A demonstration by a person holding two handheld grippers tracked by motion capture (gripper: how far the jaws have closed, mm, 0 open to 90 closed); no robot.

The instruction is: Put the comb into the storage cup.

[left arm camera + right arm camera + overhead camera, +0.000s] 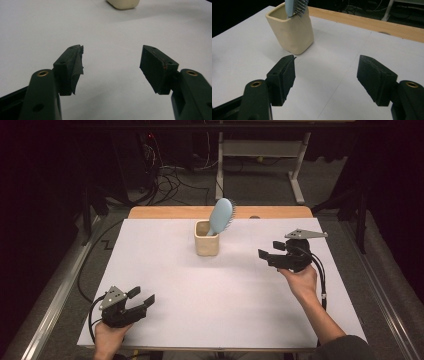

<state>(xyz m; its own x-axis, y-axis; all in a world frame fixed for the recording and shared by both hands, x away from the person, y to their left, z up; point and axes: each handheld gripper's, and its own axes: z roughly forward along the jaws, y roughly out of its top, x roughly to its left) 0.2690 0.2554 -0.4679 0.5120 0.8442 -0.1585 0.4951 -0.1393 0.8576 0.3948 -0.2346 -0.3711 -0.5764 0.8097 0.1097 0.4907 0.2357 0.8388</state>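
Note:
A cream square cup (206,244) stands upright near the back middle of the white sheet, with a light blue hairbrush (221,216) leaning out of it, bristles to the right. In the right gripper view the cup (291,30) sits ahead and left, the hairbrush (293,7) poking from its top. My right gripper (265,255) hovers to the right of the cup, open and empty, its jaws wide apart (325,75). My left gripper (141,300) rests at the near left corner, open with nothing between its jaws (111,67). The cup's base (123,3) shows far ahead of it.
The white sheet (200,295) covers a wooden table whose far edge (165,213) shows behind the cup. Cables and a desk frame (295,175) lie on the floor beyond. Metal rails run along both sides of the table.

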